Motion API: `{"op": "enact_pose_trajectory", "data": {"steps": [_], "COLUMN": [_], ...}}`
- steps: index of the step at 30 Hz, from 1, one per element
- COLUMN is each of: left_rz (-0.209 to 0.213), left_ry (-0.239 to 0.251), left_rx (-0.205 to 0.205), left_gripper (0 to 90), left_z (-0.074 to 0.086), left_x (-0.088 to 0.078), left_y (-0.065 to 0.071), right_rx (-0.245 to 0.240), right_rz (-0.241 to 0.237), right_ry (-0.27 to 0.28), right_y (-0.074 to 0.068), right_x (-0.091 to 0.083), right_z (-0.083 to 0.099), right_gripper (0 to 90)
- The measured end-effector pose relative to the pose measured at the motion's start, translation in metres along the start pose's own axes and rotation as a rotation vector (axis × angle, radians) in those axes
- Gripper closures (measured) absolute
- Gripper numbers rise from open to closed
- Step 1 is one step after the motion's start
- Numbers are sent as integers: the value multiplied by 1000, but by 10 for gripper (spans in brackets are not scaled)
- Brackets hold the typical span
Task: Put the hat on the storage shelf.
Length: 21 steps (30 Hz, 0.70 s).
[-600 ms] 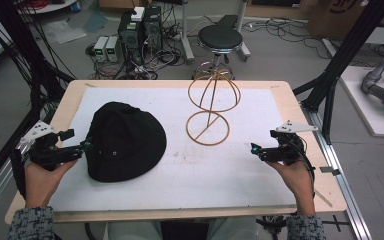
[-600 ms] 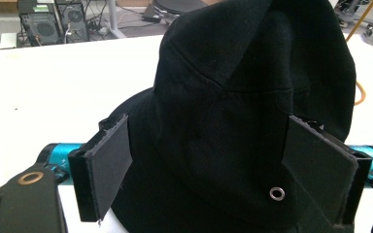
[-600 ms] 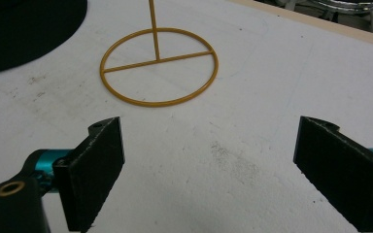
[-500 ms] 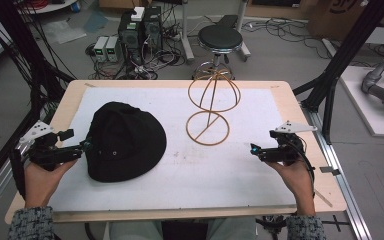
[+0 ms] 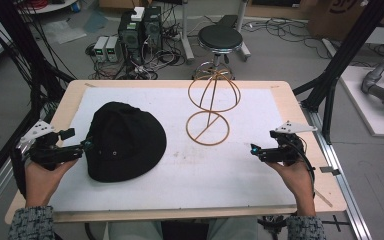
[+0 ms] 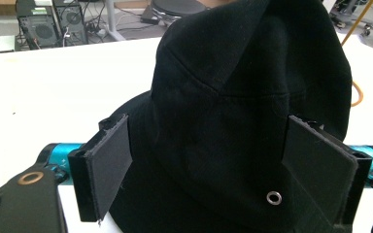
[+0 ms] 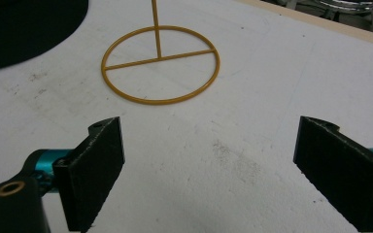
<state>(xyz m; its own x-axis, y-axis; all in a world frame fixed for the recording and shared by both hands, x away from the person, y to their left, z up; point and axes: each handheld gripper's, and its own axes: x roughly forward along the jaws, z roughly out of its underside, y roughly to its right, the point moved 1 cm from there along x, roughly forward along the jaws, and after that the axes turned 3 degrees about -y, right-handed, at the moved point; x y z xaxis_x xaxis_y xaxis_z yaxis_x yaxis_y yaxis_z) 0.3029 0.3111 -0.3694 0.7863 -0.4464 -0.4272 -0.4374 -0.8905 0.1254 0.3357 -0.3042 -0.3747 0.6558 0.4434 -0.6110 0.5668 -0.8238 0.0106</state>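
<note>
On the white mat covering the wooden desk [image 5: 300, 107], a black fabric bucket hat [image 5: 122, 140] lies crown up at the left half, its brim spread flat on the mat. To its right, apart from it, stands a yellow wire hat stand [image 5: 211, 107]: a round ring base flat on the mat, a thin stem, and a domed wire frame on top.

The left claw [image 5: 86, 145], held in the person's left hand [image 5: 42, 175], sits at the hat's left edge. In the left gripper view its two black pads [image 6: 108, 162] stand wide apart with the hat [image 6: 243, 97] between them; the brim and lower crown fill the gap, a small metal eyelet [image 6: 273, 197] lies near the right pad, and whether the pads touch the cloth I cannot tell, though they are not squeezing it.

The right claw [image 5: 254, 149], held in the right hand [image 5: 295, 175], hovers low over bare mat at the right side, well apart from the hat. In the right gripper view its pads [image 7: 97, 165] are spread wide with nothing between them, and the stand's ring base [image 7: 160, 64] lies ahead of them.
</note>
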Motion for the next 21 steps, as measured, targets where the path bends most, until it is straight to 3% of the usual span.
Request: {"op": "enact_pose_trajectory", "data": {"steps": [12,21], "left_rz": [28,44], "left_ry": [35,63], "left_rx": [39,41], "left_gripper": [188,188], "left_z": [-17,-29], "left_x": [10,15], "left_y": [13,13], "right_rx": [0,-13], "right_rz": [10,9], "right_ry": [-11,-16], "right_y": [-3,-9], "right_x": [-5,-9], "right_z": [6,13], "right_gripper": [108,108]}}
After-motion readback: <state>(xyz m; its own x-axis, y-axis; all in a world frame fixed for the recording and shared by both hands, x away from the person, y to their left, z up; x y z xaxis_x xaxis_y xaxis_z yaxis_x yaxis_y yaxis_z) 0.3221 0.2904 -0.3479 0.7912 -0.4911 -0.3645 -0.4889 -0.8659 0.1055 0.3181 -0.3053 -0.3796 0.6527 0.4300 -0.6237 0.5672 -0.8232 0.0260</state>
